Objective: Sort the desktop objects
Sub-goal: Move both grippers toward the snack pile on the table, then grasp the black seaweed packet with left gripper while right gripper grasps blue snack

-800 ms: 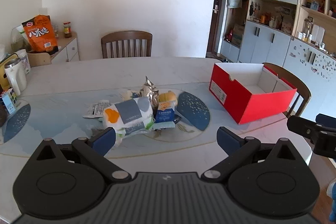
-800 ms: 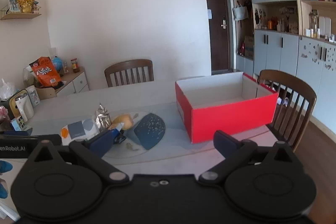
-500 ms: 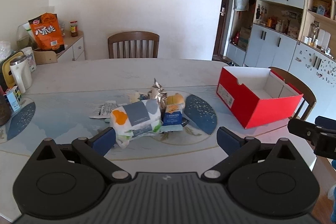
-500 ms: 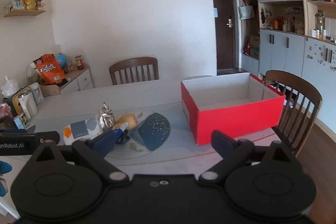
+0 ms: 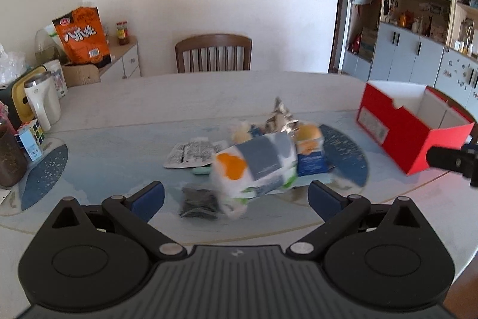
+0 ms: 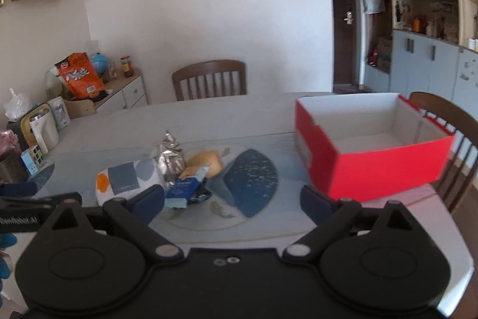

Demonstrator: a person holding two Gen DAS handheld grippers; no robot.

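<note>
A pile of objects lies mid-table: a white pack with orange and grey patches (image 5: pixel 257 166) (image 6: pixel 125 181), a crumpled silver foil bag (image 5: pixel 280 117) (image 6: pixel 168 156), a blue snack packet (image 5: pixel 310 160) (image 6: pixel 186 184), a yellow bun (image 6: pixel 206 160), a printed flat packet (image 5: pixel 194 153) and a small dark item (image 5: pixel 198 201). An open red box (image 5: pixel 412 124) (image 6: pixel 373 163) stands at the right. My left gripper (image 5: pixel 236 196) is open and empty just short of the pile. My right gripper (image 6: pixel 233 201) is open and empty, between the pile and the box.
A white kettle (image 5: pixel 41 102), a puzzle cube box (image 5: pixel 31 136) and a brown jar (image 5: pixel 10 160) stand at the table's left edge. Wooden chairs stand at the far side (image 5: pixel 213 53) and behind the box (image 6: pixel 448 121). A sideboard holds an orange bag (image 5: pixel 82 35).
The left view has swung left and closer, so the pile sits further right and larger. The right gripper has drifted slightly left and nearer the table. Both stay open.
</note>
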